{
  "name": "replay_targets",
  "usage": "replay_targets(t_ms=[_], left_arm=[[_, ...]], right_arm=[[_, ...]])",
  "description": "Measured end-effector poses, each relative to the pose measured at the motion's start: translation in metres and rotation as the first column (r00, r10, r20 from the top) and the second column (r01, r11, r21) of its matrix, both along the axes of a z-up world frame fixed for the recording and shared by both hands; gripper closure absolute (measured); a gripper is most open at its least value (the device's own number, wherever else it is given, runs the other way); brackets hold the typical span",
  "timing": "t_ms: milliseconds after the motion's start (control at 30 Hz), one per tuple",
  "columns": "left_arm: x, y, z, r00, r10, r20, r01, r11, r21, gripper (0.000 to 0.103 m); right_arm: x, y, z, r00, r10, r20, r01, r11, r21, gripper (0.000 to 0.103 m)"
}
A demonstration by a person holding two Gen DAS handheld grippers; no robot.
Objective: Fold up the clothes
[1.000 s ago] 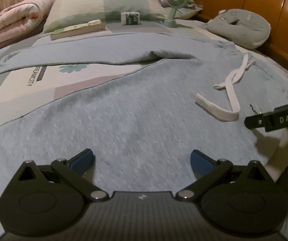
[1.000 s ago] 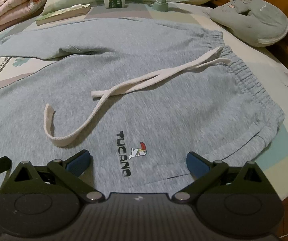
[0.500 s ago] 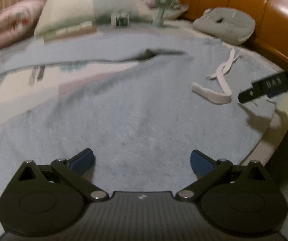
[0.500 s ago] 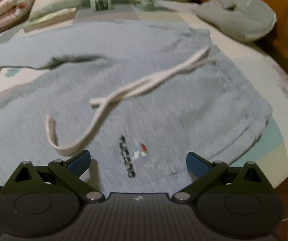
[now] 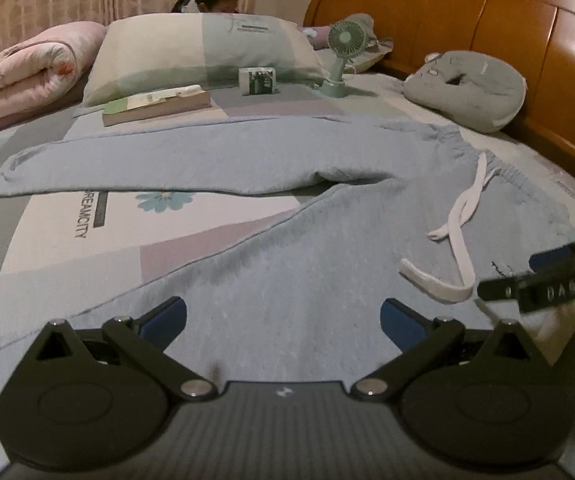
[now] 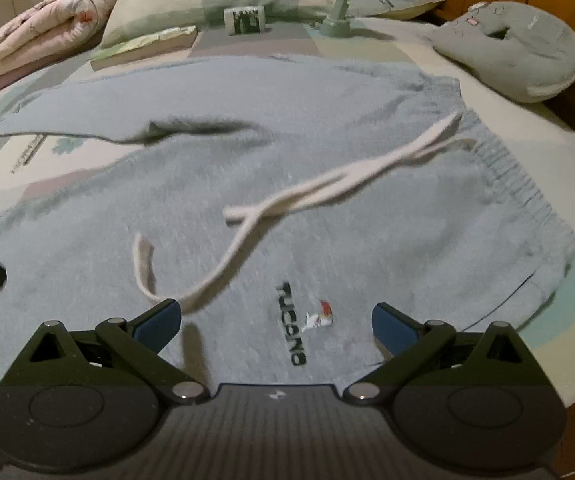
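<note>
Lying flat on a patchwork bedsheet (image 5: 67, 248) — grey sweatpants (image 6: 327, 184); wooden headboard (image 5: 507, 32) behind; both grippers gape wide.

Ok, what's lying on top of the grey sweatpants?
Only the white drawstring, trailing loose from the waistband across the grey sweatpants. Both tools hover open above. Whatever lies under the fabric is covered.

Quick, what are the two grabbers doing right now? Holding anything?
Left gripper: open, holding nothing, above the grey sweatpants.
Right gripper: open, holding nothing, above the same sweatpants near the drawstring.
</note>
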State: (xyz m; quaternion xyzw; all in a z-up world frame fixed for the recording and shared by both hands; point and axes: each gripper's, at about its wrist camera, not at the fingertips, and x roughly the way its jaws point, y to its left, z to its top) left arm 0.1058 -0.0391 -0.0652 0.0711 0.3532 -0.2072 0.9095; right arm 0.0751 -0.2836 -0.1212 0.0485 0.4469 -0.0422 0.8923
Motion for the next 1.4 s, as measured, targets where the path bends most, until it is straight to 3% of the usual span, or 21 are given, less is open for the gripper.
replay_targets(t_ms=[133, 233, 367, 567, 733, 867, 1000, 1067, 1133, 1233, 1333, 1400], left_arm=[[0.012, -0.004, -0.01, 0.999, 0.003, -0.044, -0.002, 1.0, 0.017, 0.001], [0.025, 0.0, -0.01, 0.998, -0.002, -0.056, 0.004, 1.0, 0.029, 0.001], [0.048, 0.02, 0.005, 0.999, 0.007, -0.039, -0.005, 0.999, 0.046, 0.001], [0.105, 0.079, 0.043, 0.999, 0.048, 0.0, -0.048, 0.998, 0.03, 0.001], [0.188, 0.146, 0.049, 0.983, 0.182, 0.023, -0.183, 0.983, 0.034, 0.001], [0.265, 0.187, 0.039, 0.96, 0.28, -0.011, -0.28, 0.959, -0.051, 0.001], [0.329, 0.213, 0.015, 0.954, 0.263, -0.147, -0.289, 0.935, -0.204, 0.001], [0.35, 0.221, 0.004, 0.951, 0.255, -0.177, -0.296, 0.917, -0.268, 0.001], [0.367, 0.232, -0.009, 0.94, 0.272, -0.205, -0.328, 0.888, -0.322, 0.001], [0.383, 0.25, -0.03, 0.907, 0.325, -0.268, -0.399, 0.865, -0.302, 0.001], [0.382, 0.262, -0.034, 0.881, 0.435, -0.185, -0.47, 0.846, -0.251, 0.001], [0.385, 0.27, -0.037, 0.829, 0.537, -0.157, -0.558, 0.812, -0.17, 0.001]], right_arm=[[-0.005, -0.002, -0.007, 1.0, 0.023, 0.016, -0.023, 1.0, -0.016, 0.0], [-0.001, -0.003, 0.004, 0.999, 0.03, 0.022, -0.029, 0.999, -0.015, 0.0], [0.009, -0.002, 0.031, 0.992, 0.068, 0.105, -0.07, 0.998, 0.009, 0.0], [0.044, 0.011, 0.066, 0.955, 0.186, 0.232, -0.203, 0.978, 0.052, 0.0], [0.083, 0.028, 0.066, 0.934, 0.26, 0.245, -0.28, 0.959, 0.051, 0.0], [0.109, 0.039, 0.061, 0.93, 0.283, 0.234, -0.305, 0.95, 0.064, 0.0], [0.125, 0.043, 0.053, 0.93, 0.293, 0.223, -0.313, 0.948, 0.059, 0.0], [0.13, 0.043, 0.048, 0.932, 0.292, 0.213, -0.309, 0.95, 0.049, 0.0], [0.136, 0.042, 0.042, 0.938, 0.285, 0.198, -0.297, 0.954, 0.035, 0.0], [0.141, 0.036, 0.032, 0.949, 0.264, 0.169, -0.273, 0.961, 0.033, 0.0], [0.141, 0.027, 0.026, 0.96, 0.235, 0.153, -0.242, 0.97, 0.03, 0.0], [0.138, 0.02, 0.024, 0.968, 0.2, 0.15, -0.206, 0.978, 0.032, 0.0]])
